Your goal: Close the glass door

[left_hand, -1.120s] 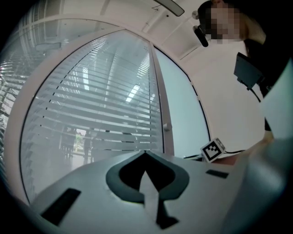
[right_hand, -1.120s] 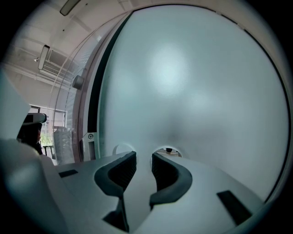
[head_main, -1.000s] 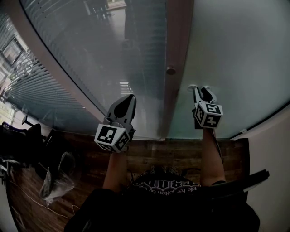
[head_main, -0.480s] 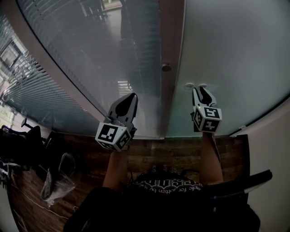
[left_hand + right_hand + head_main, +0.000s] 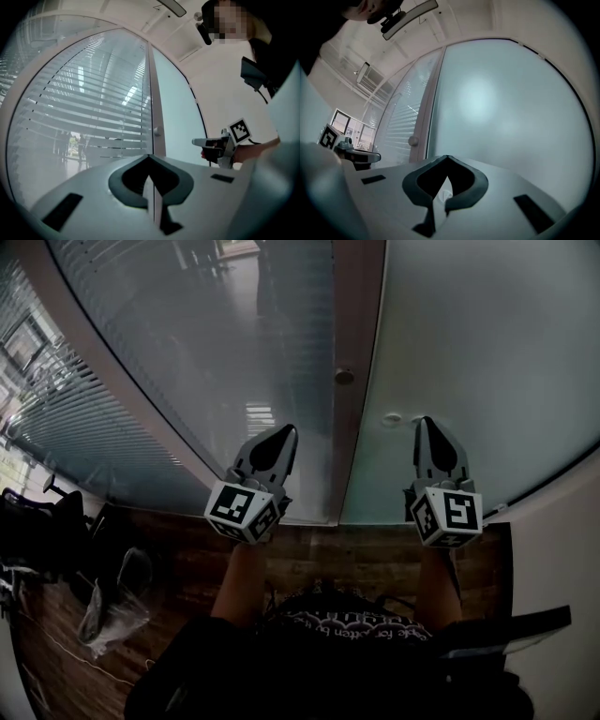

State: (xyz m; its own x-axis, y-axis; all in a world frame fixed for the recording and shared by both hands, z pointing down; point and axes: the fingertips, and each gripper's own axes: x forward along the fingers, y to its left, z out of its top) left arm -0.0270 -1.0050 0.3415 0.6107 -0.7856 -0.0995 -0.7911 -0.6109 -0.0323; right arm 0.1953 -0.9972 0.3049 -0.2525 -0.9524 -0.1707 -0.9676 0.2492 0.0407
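Note:
The frosted glass door (image 5: 487, 352) stands upright in front of me, its edge against a brownish frame post (image 5: 356, 381) that carries a round knob (image 5: 345, 376). A small round fitting (image 5: 392, 418) sits on the frosted pane near that edge. My right gripper (image 5: 427, 423) points at the pane just right of the fitting. Its jaws have just closed and meet with nothing between them (image 5: 447, 158). My left gripper (image 5: 284, 432) is shut and empty, pointing at the clear glass panel with blinds (image 5: 187, 352) left of the post (image 5: 157, 117).
A wooden floor (image 5: 375, 554) runs under the glass. At the left are a dark chair (image 5: 37, 531) and a clear plastic bag (image 5: 117, 601). A white wall (image 5: 562, 549) closes the right side.
The right gripper's jaws were spread close to the frosted pane; now they are shut, and the gripper has drawn back toward me. The left gripper has shifted slightly.

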